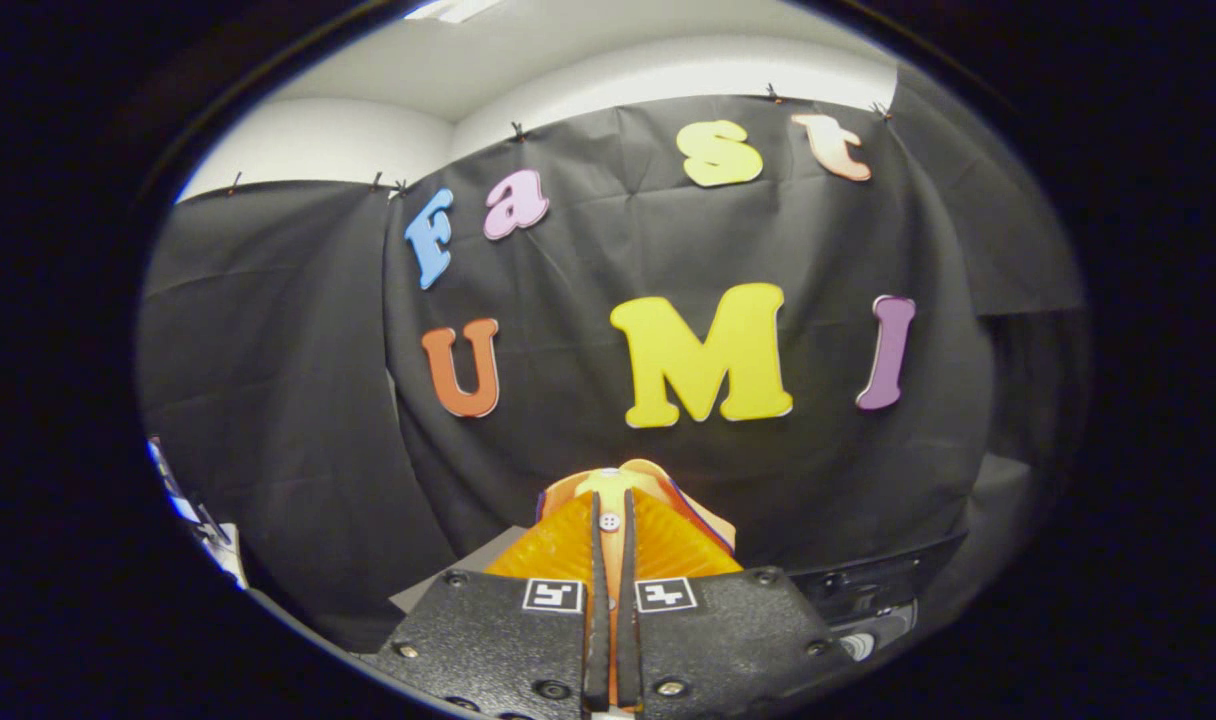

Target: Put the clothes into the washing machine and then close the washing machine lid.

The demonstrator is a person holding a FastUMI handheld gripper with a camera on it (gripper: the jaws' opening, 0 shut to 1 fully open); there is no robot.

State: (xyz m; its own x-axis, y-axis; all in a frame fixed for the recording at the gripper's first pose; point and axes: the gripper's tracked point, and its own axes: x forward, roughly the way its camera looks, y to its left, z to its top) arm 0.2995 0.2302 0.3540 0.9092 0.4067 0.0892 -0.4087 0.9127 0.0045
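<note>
Gripper view: raised fingers [613,520] pinch an orange garment [658,545] before the cloth wall [288,380].

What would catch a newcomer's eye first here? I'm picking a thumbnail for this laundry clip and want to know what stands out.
The bright orange garment with a small white button, pinched between the fingers of the gripper, which are closed to a narrow slit around a fold of it. Beyond the fingers hangs the black cloth wall of the booth, with a pale ceiling above.
</note>
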